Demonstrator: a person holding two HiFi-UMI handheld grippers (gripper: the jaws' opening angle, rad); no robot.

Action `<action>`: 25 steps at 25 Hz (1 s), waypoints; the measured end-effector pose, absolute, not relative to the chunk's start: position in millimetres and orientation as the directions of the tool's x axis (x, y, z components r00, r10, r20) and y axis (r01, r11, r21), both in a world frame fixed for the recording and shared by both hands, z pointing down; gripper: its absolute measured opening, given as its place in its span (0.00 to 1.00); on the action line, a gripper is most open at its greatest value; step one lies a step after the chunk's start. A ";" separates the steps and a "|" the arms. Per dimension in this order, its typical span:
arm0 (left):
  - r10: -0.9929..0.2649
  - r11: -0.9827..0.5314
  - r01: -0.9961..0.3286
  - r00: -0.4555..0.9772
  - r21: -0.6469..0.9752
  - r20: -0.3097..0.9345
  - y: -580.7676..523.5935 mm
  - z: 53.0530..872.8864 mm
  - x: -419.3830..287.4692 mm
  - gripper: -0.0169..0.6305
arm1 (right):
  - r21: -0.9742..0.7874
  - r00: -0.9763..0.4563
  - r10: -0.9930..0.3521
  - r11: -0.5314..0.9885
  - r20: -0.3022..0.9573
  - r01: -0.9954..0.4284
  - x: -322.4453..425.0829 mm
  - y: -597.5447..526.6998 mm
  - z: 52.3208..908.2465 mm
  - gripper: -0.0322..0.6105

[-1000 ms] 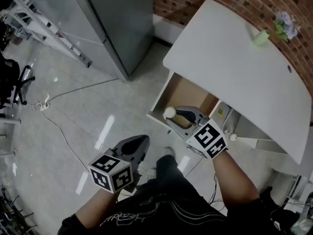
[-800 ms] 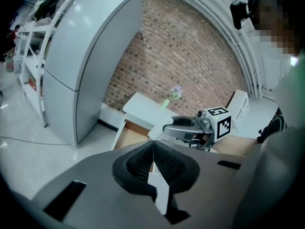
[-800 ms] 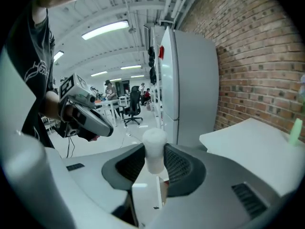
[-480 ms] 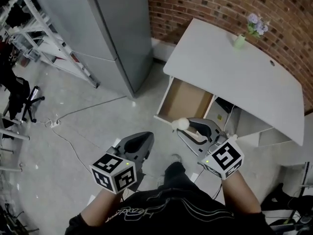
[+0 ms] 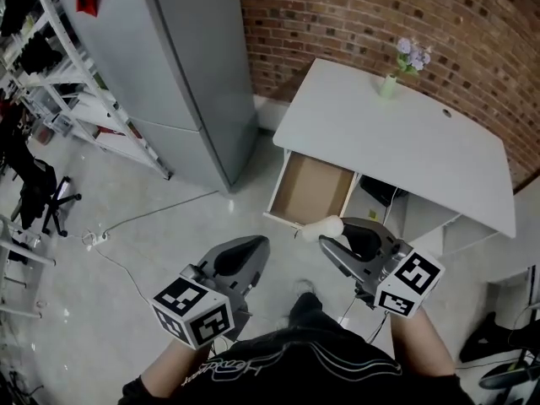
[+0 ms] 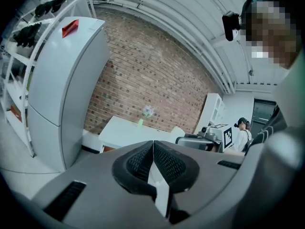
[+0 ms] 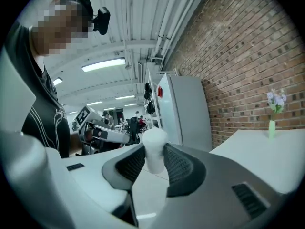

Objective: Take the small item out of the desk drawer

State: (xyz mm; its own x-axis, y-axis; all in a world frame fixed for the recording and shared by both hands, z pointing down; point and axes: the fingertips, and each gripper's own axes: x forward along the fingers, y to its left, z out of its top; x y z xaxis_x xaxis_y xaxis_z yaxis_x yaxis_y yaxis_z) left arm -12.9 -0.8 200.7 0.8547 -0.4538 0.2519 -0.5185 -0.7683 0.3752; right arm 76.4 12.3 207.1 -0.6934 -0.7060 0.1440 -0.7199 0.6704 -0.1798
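White and rounded, the small item [image 7: 153, 149] sits pinched between the right gripper's [image 7: 153, 162] fingers [image 7: 178, 165] — gripped low on its body so its top stands proud of the pads, which I judge keeps it steady in carrying. Beside it the left gripper [image 6: 153, 152] hangs idle, fingers pressed together on nothing (it has no share in the lift). A second ago the item was down at the open drawer's [image 5: 308, 188] front edge; now both grippers have risen and it is held clear of drawer and bench [image 5: 396, 142] — drawer left open
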 end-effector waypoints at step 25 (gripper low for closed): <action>-0.446 -0.786 -0.497 0.867 0.368 0.220 17.9 187.3 -9.1 0.06 | -0.197 -0.685 -0.722 0.661 0.096 -0.724 65.3 35.0 193.0 0.26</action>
State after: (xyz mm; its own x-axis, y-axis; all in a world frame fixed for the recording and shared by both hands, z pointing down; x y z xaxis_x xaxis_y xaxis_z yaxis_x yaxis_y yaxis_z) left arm -9.1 17.9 187.3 0.8674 -0.4464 0.2198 -0.4975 -0.7855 0.3681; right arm 65.3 35.0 193.0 -0.6851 -0.7221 0.0961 -0.7242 0.6609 -0.1966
